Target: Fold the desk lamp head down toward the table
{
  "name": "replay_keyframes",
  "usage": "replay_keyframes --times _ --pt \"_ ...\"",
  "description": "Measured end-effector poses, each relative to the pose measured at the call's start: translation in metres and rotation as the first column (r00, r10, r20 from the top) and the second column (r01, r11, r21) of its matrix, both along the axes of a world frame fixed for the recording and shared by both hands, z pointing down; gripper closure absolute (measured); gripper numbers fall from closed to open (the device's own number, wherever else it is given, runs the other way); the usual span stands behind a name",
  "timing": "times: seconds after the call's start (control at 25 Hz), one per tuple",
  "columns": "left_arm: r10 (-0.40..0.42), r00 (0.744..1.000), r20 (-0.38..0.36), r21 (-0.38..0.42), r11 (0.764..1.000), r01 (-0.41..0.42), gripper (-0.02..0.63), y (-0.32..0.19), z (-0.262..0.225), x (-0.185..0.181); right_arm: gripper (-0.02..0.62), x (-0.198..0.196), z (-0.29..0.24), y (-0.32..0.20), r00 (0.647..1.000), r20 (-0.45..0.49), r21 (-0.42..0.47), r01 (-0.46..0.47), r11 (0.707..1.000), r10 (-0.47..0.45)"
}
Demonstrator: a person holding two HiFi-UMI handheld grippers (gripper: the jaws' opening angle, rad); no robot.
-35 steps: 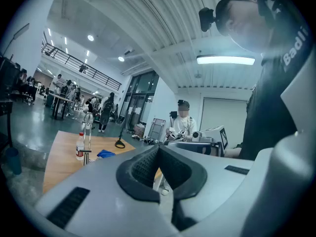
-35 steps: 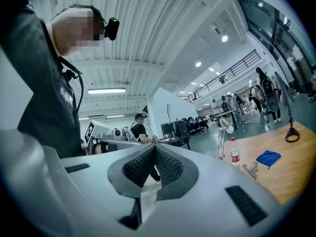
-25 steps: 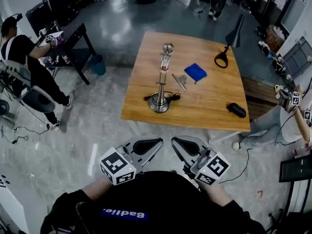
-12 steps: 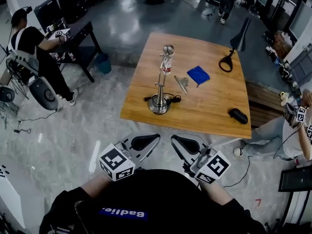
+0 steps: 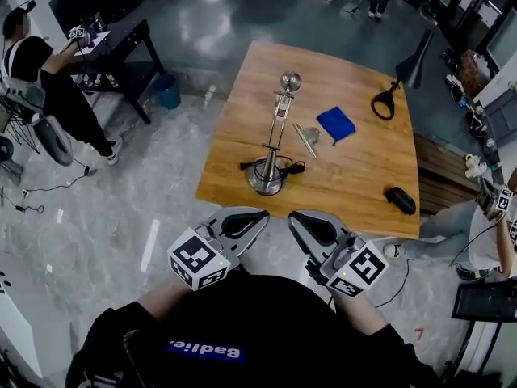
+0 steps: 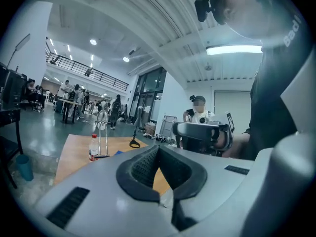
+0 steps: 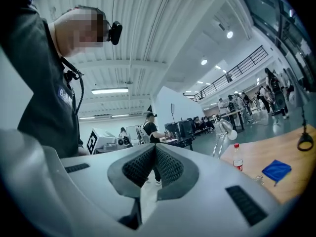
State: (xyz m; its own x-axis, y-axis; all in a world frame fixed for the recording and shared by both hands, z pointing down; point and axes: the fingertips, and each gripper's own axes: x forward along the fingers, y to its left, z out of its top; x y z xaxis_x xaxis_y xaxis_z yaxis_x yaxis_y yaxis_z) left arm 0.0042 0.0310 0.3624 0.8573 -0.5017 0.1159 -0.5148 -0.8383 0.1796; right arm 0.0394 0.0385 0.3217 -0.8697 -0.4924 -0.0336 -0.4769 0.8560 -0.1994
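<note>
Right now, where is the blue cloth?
In the head view the blue cloth lies on the wooden table, right of the desk lamp, left of the black ring.

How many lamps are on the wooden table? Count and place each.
2: the silver desk lamp near the front left, the black lamp at the far right edge. None seems hidden.

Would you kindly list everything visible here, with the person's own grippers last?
Table: one, wooden, centre.
Desk lamp: one, silver, upright, table's near left.
Bottle: one, clear, red cap, beside the lamp.
Cloth: one, blue, mid-table.
Second lamp: one, black, far right corner.
Dark object: one, black, near right edge.
Bin: one, blue, on the floor left of the table.
Left gripper: grey, shut, empty.
Right gripper: grey, shut, empty.
</note>
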Motion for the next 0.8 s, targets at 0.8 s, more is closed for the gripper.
replay_keyframes --times 0.8 --pt "0.179 0.981 0.069 0.006 0.984 -0.18 0.597 -0.144 0.049 -0.031 0.589 -0.023 0.01 -0.158 0.985 -0.026 -0.048 -0.171 0.984 0.17"
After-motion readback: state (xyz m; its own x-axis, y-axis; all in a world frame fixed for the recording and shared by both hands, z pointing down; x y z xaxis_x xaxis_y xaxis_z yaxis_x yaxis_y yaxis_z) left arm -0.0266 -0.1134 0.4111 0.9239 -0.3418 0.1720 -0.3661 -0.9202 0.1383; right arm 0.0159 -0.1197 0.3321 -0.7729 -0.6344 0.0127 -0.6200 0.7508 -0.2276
